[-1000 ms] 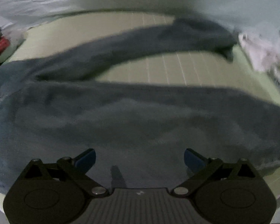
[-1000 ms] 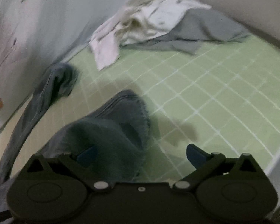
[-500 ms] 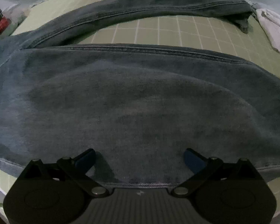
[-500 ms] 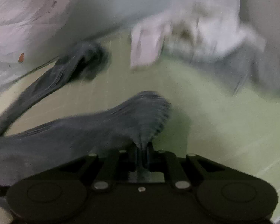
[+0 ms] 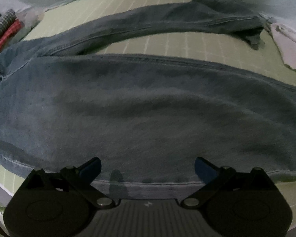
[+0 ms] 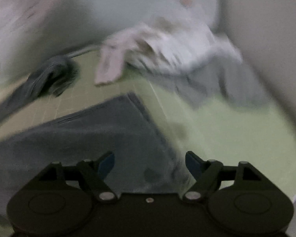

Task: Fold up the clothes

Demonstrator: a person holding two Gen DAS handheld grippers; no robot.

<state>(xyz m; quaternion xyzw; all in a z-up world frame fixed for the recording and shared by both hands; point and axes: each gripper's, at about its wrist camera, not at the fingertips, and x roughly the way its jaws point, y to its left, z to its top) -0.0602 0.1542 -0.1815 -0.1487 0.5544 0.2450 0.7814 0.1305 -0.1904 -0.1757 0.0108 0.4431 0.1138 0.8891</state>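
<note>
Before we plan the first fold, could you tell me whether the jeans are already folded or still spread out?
Spread out: the jeans lie flat on the green mat, both legs apart with bare mat between them, no layer doubled over.

It's looking like a home bedroom. Laundry is lying on a green checked mat [image 5: 187, 45]: jeans [image 5: 148, 108] spreading across the near side, a white garment [image 6: 167, 45] and a grey one [image 6: 217, 85] heaping in the far right corner. Pale sheeting [image 6: 49, 19] with small orange prints is hanging behind.

jeans [image 5: 148, 108]: matt blue denim, stitched seams | mat [image 5: 167, 43]: smooth green, gridded | garment [image 6: 167, 45]: white cloth
</note>
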